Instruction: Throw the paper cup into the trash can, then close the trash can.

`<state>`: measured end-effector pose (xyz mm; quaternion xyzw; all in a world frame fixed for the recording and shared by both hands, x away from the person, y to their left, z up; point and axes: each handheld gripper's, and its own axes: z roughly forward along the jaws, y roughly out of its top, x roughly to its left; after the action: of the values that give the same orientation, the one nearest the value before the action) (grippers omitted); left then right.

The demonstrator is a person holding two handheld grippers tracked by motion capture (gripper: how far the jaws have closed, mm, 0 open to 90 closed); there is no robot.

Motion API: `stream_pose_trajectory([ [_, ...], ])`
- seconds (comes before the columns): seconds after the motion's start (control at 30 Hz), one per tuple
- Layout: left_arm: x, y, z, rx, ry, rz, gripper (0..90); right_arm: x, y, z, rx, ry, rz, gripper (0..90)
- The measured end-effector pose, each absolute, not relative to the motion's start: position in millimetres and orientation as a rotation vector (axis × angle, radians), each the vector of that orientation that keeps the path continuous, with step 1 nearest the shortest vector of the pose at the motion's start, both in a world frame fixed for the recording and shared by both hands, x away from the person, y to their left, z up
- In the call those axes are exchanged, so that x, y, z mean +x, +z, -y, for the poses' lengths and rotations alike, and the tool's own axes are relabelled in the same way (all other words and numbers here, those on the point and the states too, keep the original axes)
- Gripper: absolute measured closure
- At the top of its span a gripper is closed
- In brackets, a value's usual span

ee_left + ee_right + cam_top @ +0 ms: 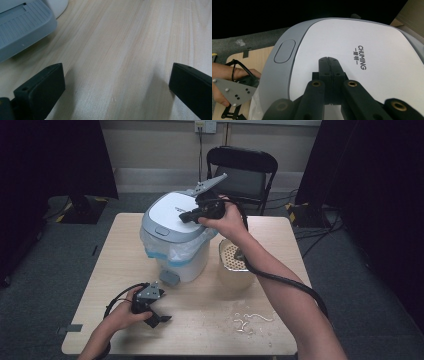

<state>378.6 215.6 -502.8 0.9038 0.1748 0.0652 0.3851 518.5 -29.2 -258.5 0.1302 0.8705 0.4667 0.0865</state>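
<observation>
From the high view, a white bin (175, 237) with a grey lid stands in the middle of the table (200, 310). The right gripper (186, 216) rests on top of the lid. The left gripper (159, 318) sits low near the table's front edge, jaws wide apart.

In the left gripper view, the two jaws stand far apart over bare wood, near the bin's pedal (22, 30).

In the right gripper view, the jaws are pressed together, holding nothing, on the lid (372, 50).

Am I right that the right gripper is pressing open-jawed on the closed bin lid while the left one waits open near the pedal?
Not quite: the right gripper has its jaws shut together on the bin lid, as the right gripper view shows. The left gripper does wait open near the pedal.
</observation>
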Motion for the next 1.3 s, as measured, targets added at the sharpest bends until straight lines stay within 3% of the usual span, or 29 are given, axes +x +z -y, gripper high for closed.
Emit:
stream_pose_trajectory([
  [0.2, 379, -503, -215, 2.297, 0.168, -0.444, 0.0, 516, -259, 31, 0.397, 1.399, -2.590, 89.8],
  [0.33, 378, -503, -215, 2.296, 0.168, -0.447, 0.0, 514, -258, 35, 0.399, 1.390, -2.598, 85.2],
  [0.5, 379, -503, -216, 2.303, 0.166, -0.445, 0.0, 511, -257, 41, 0.402, 1.401, -2.596, 72.5],
  [0.77, 380, -502, -216, 2.308, 0.160, -0.431, 0.0, 505, -255, 58, 0.446, 1.403, -2.599, 38.9],
  [0.9, 380, -502, -216, 2.308, 0.161, -0.431, 0.0, 502, -255, 68, 0.461, 1.406, -2.570, 27.8],
  [1.13, 379, -503, -216, 2.302, 0.164, -0.433, 0.0, 496, -255, 81, 0.481, 1.404, -2.556, 17.2],
  [1.3, 379, -503, -215, 2.299, 0.167, -0.434, 0.0, 490, -256, 88, 0.478, 1.399, -2.556, 15.4],
])
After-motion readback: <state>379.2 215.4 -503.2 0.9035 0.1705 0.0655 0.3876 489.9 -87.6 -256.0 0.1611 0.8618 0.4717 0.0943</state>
